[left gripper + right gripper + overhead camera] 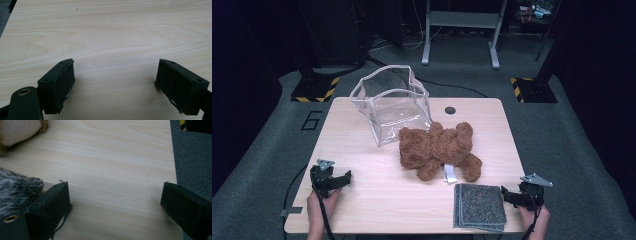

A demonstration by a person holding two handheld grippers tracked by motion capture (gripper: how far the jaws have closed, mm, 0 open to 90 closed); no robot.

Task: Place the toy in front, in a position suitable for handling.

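The wooden table [362, 200] carries a clear plastic bag [392, 102] standing open-mouthed just behind the brown teddy bear [439, 150], which sprawls mid-table, and a folded grey towel [480, 206] lies just in front of the bear, toward the person. That bear looks light, soft and squashy, so a limb or the thick body should pinch easily without slipping. Both tools sit well short of the bear with jaws spread wide on nothing: left gripper [346, 178] far to its left, right gripper [507, 194] beside the towel.

Wooden table [362, 200], bearing a clear bag [391, 102], brown teddy [437, 147] and grey mat [479, 206] near its front edge.
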